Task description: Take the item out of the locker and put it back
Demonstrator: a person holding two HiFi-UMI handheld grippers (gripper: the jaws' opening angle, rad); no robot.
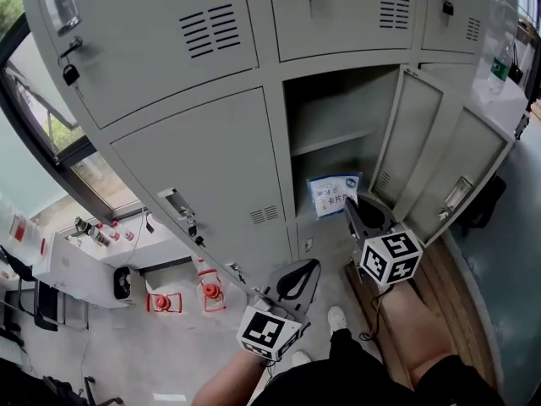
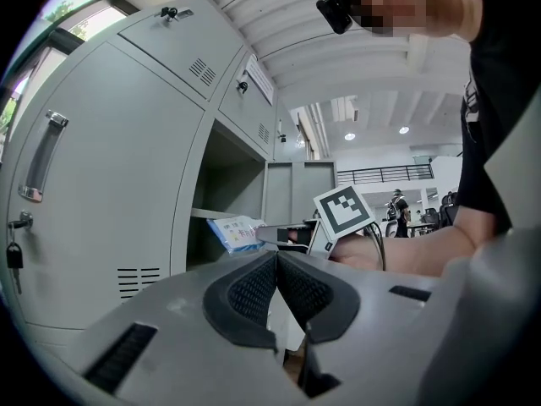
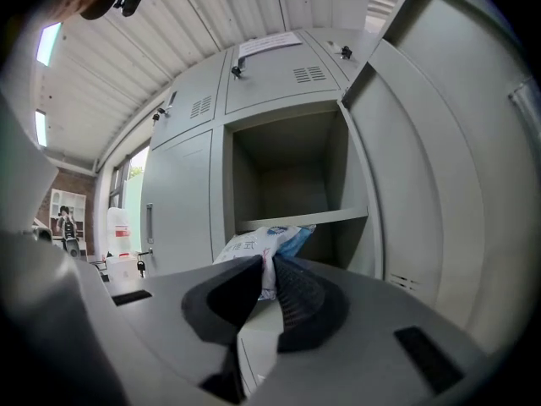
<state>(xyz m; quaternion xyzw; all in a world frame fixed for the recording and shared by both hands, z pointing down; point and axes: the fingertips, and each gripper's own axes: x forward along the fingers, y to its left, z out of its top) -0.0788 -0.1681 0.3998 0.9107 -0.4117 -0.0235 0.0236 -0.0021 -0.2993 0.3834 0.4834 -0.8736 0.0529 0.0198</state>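
Right tongs (image 3: 265, 269) are pinched almost together on a flat white-and-blue plastic packet (image 3: 254, 245), gripping it by its near edge. The left tongs (image 2: 276, 259) are pressed fully together with nothing between them, and sit low and to one side of the work.

The packet hangs in the air at the mouth of the open compartment (image 1: 338, 108) of the grey metal locker bank (image 1: 203, 159). It is level with the space under the thin grey inner shelf (image 3: 304, 219) and rests on nothing.

That makes this the carrying part of the task, with the packet at the threshold. Whether it is on its way out or on its way back in, I cannot tell from one moment. If it is being returned, the next move is to push it level into the lower space, set it on the compartment floor, and only then part the right tongs and draw back clear of the door edge. If it is coming out, it needs to be drawn fully clear of the opening first.

By count there are two tongs, one packet, one open compartment and one shelf inside it. The head view seems to show one door swung wide, though the wide-angle bend makes that uncertain.
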